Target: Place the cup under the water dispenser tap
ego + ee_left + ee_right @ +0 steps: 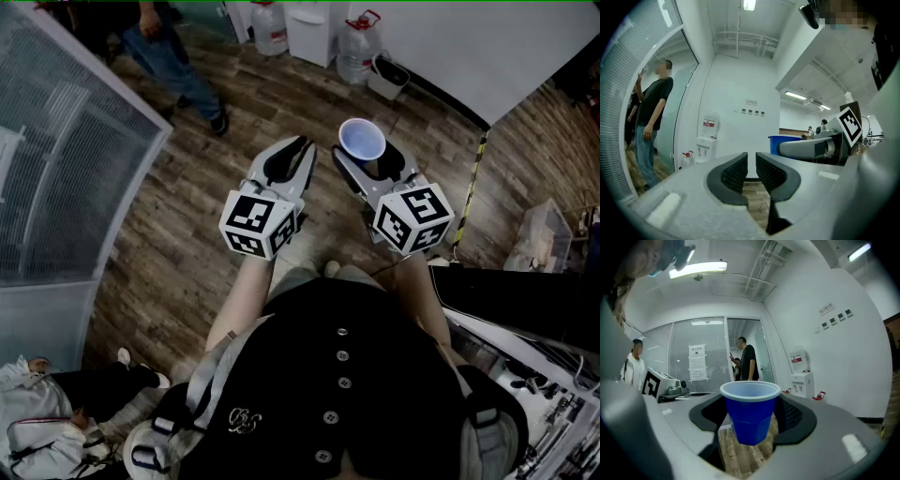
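Clamped in right gripper [753, 425]: blue cup [750, 404], upright, rim above the jaws, carried over wooden floor [187, 244]. Left gripper [751, 171] near closed, nothing between. Water dispenser [802, 380] well apart, against far wall. Person [747, 359] standing beside the route. Risks: crushing thin wall by over-squeeze, slipping on slack grip, tipping on wrist dip.

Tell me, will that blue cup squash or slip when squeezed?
The cup looks like thin plastic and empty, so probably light and easy to squash. Its smooth, tapered sides could let it slip from the right gripper. Its narrow base may make it tippy.
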The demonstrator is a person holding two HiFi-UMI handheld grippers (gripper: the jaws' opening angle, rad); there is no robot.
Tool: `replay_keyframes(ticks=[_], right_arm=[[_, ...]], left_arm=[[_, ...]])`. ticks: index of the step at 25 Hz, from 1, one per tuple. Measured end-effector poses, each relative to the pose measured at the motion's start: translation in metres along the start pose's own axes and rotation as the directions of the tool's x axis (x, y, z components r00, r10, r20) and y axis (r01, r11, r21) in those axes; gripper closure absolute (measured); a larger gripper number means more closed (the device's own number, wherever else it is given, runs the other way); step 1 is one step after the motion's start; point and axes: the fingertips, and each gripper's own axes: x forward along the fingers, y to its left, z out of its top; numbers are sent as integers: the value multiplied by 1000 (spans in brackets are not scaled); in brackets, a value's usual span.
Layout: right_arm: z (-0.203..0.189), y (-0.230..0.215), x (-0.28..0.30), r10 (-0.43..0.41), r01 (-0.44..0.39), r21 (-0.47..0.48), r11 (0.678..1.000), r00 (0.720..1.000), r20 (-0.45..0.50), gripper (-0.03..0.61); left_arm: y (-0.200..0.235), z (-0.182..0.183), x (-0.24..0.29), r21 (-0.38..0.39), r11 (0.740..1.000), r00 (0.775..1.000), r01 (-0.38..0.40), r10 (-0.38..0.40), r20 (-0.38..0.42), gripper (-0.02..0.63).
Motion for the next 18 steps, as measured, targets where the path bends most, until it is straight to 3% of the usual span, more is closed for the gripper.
replay_keyframes(ticks=[18], right_arm=[[-1,6,9,16,-16,28,999,1000,5,278]], left_arm=[[7,-2,-2,-6,1000,1000,6,-6,-2,566]])
